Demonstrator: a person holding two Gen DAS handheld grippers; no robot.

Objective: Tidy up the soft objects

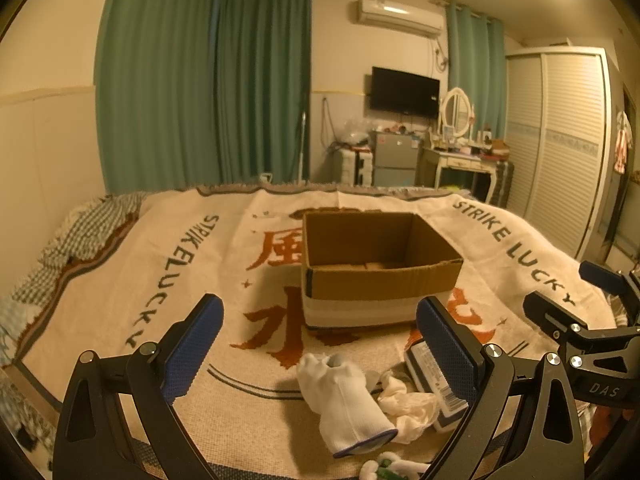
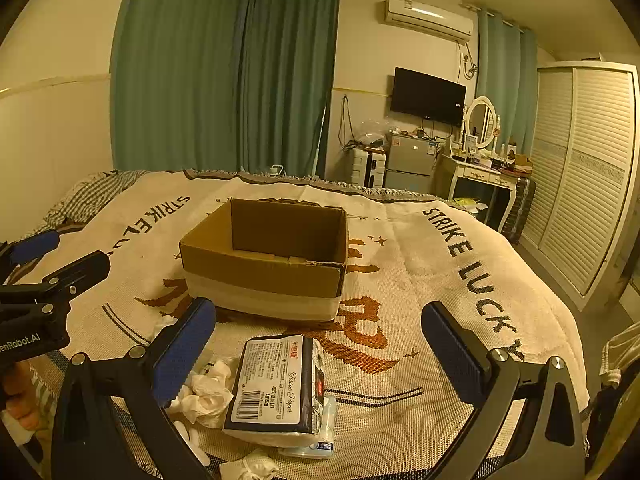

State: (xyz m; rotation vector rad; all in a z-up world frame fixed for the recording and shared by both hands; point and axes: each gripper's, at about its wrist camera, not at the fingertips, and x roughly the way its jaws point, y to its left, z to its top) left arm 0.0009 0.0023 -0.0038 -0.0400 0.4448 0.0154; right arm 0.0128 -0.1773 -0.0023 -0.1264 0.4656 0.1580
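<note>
An open, empty cardboard box [image 1: 376, 268] stands in the middle of the blanket-covered bed; it also shows in the right wrist view [image 2: 268, 256]. Near the front edge lie a white sock [image 1: 344, 396], crumpled white cloth [image 1: 408, 404] and a tissue paper pack [image 2: 280, 384], partly hidden in the left wrist view [image 1: 432, 376]. My left gripper [image 1: 320, 336] is open and empty above the sock. My right gripper [image 2: 320, 340] is open and empty above the tissue pack. Each gripper shows at the edge of the other's view.
A cream blanket [image 2: 440, 280] with "STRIKE LUCKY" lettering covers the bed. A checked cloth [image 1: 92, 228] lies at the far left. More small white items [image 2: 248, 468] sit at the front edge. A dresser [image 2: 480, 176], fridge and wardrobe [image 2: 584, 168] stand beyond the bed.
</note>
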